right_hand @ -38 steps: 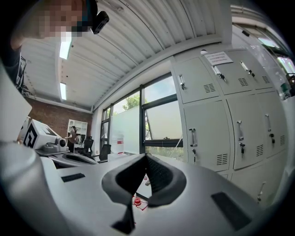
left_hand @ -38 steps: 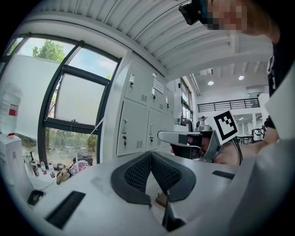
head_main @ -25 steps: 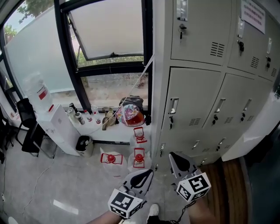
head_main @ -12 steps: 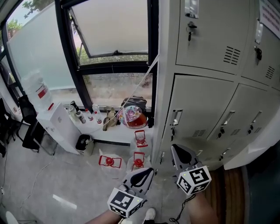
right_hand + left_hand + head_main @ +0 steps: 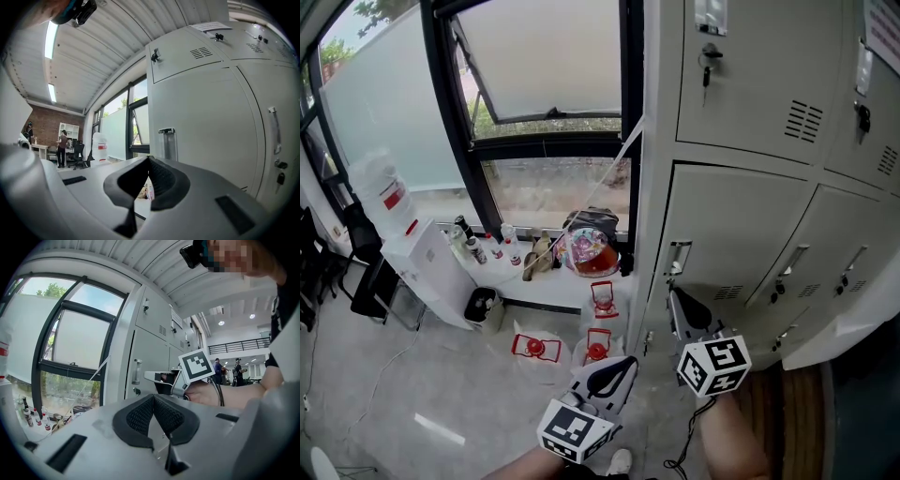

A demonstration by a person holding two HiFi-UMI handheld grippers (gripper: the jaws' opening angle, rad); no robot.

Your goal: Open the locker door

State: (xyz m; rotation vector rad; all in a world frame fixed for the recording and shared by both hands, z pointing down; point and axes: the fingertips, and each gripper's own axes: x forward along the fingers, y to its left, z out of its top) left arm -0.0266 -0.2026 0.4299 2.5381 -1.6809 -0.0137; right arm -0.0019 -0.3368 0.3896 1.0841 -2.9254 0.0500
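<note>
My left gripper point(image 5: 625, 364), low at six o'clock in the head view, has its jaws together on nothing. My right gripper point(image 5: 677, 300), also closed and empty, points at the locker door point(image 5: 733, 232), which stands shut at about three o'clock. This door is flat grey painted metal with a slim upright handle point(image 5: 677, 257), and only the right gripper view shows that handle standing out from the panel, above the black ribbed pads point(image 5: 161, 178).

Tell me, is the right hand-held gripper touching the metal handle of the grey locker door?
Apart. The left gripper view shows the shut right hand-held gripper side-on, its tip short of the silver metal handle, with grey locker door visible between.
</note>
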